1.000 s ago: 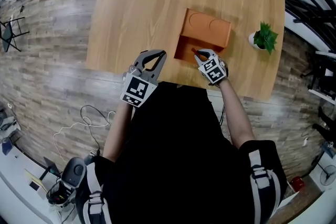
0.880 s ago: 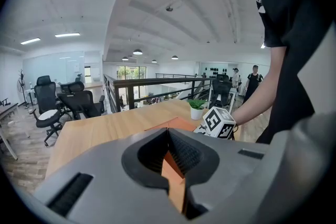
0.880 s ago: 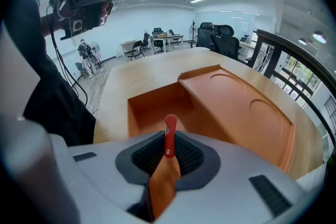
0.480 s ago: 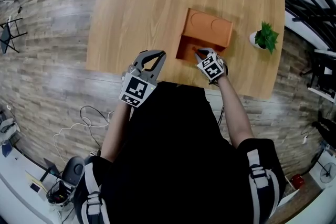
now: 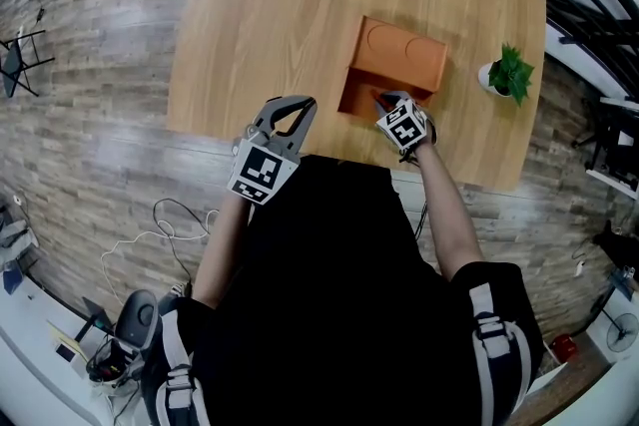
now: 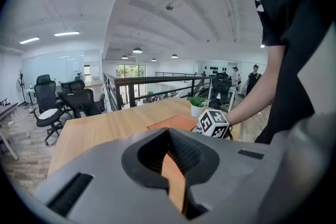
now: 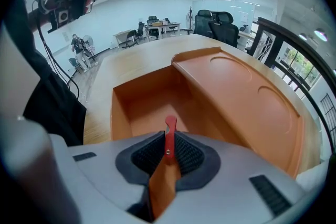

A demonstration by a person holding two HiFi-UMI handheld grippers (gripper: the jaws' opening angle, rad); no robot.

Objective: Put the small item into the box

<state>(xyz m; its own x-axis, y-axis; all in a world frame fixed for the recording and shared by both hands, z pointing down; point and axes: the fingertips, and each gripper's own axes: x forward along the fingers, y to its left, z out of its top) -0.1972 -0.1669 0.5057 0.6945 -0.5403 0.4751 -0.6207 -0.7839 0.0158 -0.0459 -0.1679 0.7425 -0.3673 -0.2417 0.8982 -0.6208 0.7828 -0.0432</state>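
Gripping a small red item (image 7: 169, 136) between its ribbed pads, the right claw (image 7: 168, 153) is closed on it; the item is thin and flat, stands on edge, and its rounded end pokes out past the claw's tips; what kind of item it is cannot be made out. Directly beneath and ahead of those tips lies the open compartment of an orange box (image 7: 112, 113); the item hangs over that compartment and touches neither its floor nor its walls. Beyond the compartment and to the claw's right, the box carries a flat orange panel (image 7: 247, 102) with two shallow round hollows pressed into it. From the head view the right claw (image 5: 387, 103) points steeply down at the near edge of the box (image 5: 399, 55), with its marker cube just behind the tips.

Off to the right claw's left, well apart from the box, the left claw (image 6: 168, 157) has its jaws brought together at the tips with nothing between them; it hangs over the near edge of the wooden worktop (image 5: 280, 5). Past the box, farther to the right claw's right, a small potted plant (image 5: 507, 73) stands on the worktop; office chairs (image 6: 47, 105) stand far ahead of the left claw.
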